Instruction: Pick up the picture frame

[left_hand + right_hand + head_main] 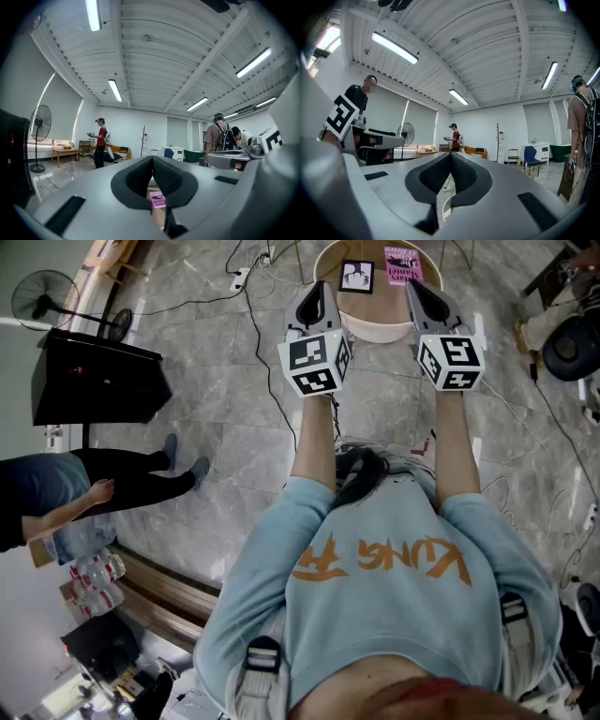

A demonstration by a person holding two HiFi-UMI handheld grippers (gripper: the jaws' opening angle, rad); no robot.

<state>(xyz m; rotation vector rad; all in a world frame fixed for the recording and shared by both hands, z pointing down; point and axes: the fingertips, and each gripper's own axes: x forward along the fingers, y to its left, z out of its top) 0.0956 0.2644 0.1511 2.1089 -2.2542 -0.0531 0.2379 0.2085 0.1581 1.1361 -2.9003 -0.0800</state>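
Note:
The picture frame [356,276], black-edged with a white picture, lies on a small round table [375,330] ahead of me, beside a pink card [403,263]. My left gripper [317,292] is held level in the air just short of the table's near left rim, jaws shut with nothing between them. Level with it, my right gripper [420,289] hovers at the near right rim, also shut and empty. The left gripper view shows the closed pads [161,176] with the pink card [158,198] below them. The right gripper view shows its closed pads [461,176]; the frame is hidden there.
A standing fan [47,298] and a black cabinet [94,376] are at the left. Cables [272,390] run across the marble floor. A person [84,493] stands at the left, and others [225,138] work farther off in the room.

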